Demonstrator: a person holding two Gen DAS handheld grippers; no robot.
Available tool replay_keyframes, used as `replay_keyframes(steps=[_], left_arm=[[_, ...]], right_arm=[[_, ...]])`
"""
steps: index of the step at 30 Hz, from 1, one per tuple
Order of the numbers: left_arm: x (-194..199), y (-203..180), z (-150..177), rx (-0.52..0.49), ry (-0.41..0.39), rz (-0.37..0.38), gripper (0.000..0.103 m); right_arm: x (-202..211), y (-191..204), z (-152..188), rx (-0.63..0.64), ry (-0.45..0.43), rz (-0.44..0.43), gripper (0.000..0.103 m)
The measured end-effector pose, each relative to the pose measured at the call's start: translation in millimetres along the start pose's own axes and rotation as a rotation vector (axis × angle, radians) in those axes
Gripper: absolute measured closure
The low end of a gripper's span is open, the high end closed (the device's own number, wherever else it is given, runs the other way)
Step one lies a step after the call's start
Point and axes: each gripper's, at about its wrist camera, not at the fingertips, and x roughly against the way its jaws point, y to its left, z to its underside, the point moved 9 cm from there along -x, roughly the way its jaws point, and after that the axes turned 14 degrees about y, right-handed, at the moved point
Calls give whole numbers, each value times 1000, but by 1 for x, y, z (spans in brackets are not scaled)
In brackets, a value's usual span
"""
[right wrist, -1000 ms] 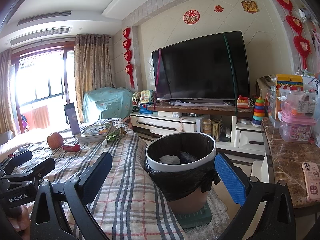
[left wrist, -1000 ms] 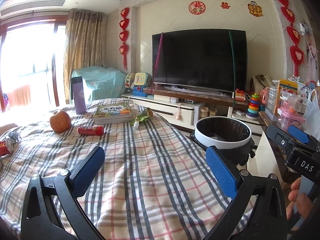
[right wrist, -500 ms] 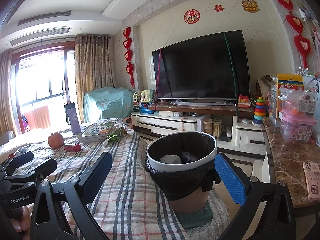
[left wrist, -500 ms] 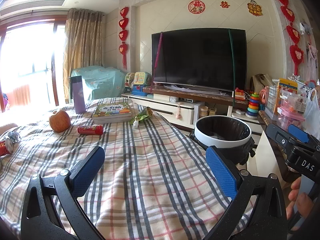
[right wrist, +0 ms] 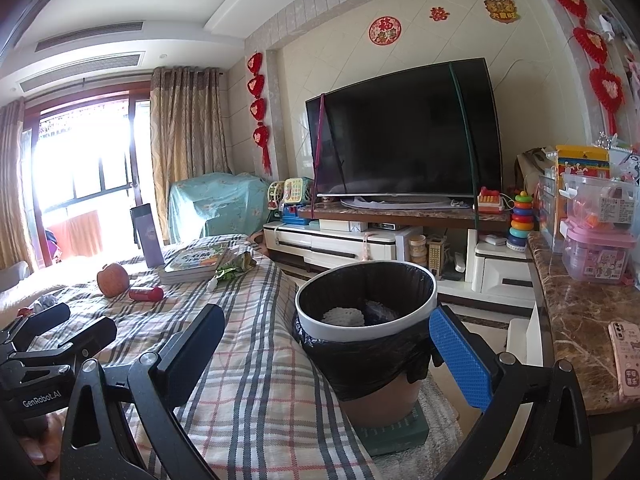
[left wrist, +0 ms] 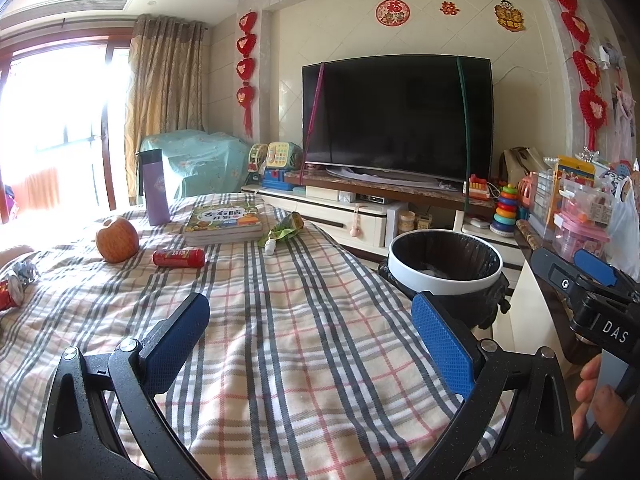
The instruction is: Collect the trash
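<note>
Left gripper [left wrist: 310, 330] hangs low in the frame over the plaid cloth [left wrist: 280, 320], jaws spread wide, nothing between them; the red wrapper [left wrist: 179, 258] lies up and to the left of it, long axis running side to side across the frame, just beside the apple [left wrist: 117, 239]; the green packet [left wrist: 285, 232] sits further up, near centre; right gripper [right wrist: 326, 350] is also spread and empty, facing the bin [right wrist: 366, 300] at mid-frame; the left looks the nearer hand for the wrapper, and I'd say it needs to swing left.
</note>
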Motion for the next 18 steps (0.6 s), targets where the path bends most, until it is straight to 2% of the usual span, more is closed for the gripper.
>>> replay_keyframes(steps=[18], left_arm=[[-9, 5, 1, 15, 25, 37, 0]], right_arm=[[-11, 3, 1, 1, 32, -19, 0]])
